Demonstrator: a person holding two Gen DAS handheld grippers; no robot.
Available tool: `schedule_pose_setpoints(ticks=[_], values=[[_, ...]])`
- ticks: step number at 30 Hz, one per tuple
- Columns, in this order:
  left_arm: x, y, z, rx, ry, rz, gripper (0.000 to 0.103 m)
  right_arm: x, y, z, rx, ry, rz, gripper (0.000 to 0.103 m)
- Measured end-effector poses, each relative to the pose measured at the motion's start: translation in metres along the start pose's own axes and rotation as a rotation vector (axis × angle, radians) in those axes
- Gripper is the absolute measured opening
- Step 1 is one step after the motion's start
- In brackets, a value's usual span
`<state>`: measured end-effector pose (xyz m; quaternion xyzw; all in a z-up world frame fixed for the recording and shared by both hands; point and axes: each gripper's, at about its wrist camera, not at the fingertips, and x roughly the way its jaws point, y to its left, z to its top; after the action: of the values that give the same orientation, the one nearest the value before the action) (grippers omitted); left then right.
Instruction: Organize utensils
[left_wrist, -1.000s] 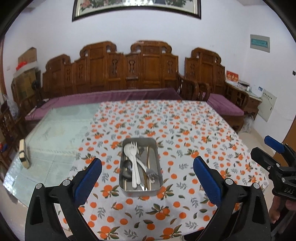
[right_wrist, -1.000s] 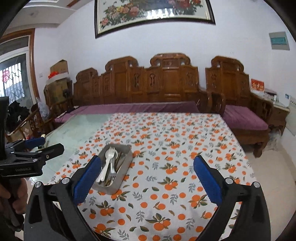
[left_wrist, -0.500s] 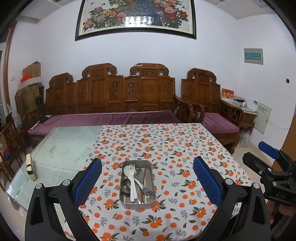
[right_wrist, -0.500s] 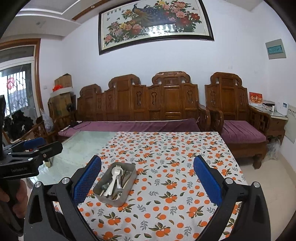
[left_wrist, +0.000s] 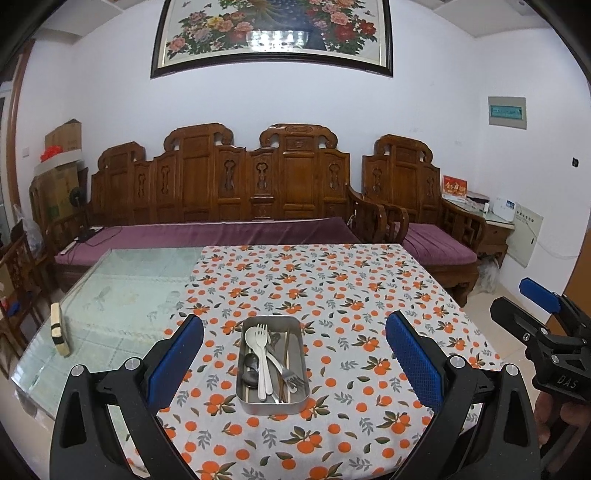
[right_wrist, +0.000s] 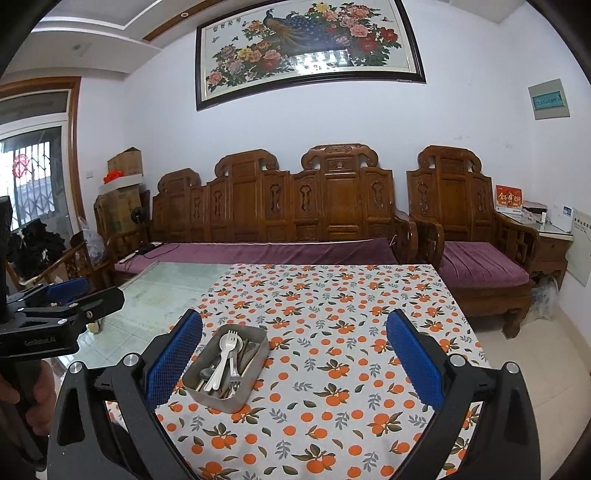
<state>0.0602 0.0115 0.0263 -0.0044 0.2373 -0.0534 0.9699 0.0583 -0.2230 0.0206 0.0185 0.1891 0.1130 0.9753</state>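
On the desk (left_wrist: 369, 288), over the orange-print cloth (left_wrist: 332, 435), a metal tin (left_wrist: 272, 402) holds all the utensils in view: white spoon (left_wrist: 252, 338), white fork (left_wrist: 262, 354), a metal fork (left_wrist: 286, 373), dark-bowled spoons and brown chopsticks (left_wrist: 285, 354), lying mixed and overlapping. No utensil shows loose on the cloth.

Change over the last second: both cameras have pulled back and tilted up. The tin now looks smaller and lower in each view, and more wall and the painting (left_wrist: 273, 33) show. Contents of the tin look the same; nothing has gone in or out. Judgement: both tools are backing off from the tin, not closing in. That fits either a pause ahead of sorting or a retreat with everything gathered in the tin; the pictures don't settle which.

Left hand-held gripper (left_wrist: 293, 365): blue pads spread wide, nothing between them. The tin lies dead ahead, centred between the fingers but further out and lower on the desk, not touching.

Right hand-held gripper (right_wrist: 293, 363): also spread wide, holding nothing. The tin (right_wrist: 221, 397) sits ahead and to its left, just beside the left pad in view, apart from it. The right tool also shows at the right edge of the left view, away from the tin.
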Motion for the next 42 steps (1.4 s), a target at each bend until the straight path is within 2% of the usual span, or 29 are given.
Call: schedule_pose_setpoints(ticks=[42], values=[[-0.0038, -0.006, 0.0002, 0.007, -0.016, -0.003, 0.095, -0.0023, 0.0013, -0.0002, 0.0, -0.005, -0.003, 0.1]])
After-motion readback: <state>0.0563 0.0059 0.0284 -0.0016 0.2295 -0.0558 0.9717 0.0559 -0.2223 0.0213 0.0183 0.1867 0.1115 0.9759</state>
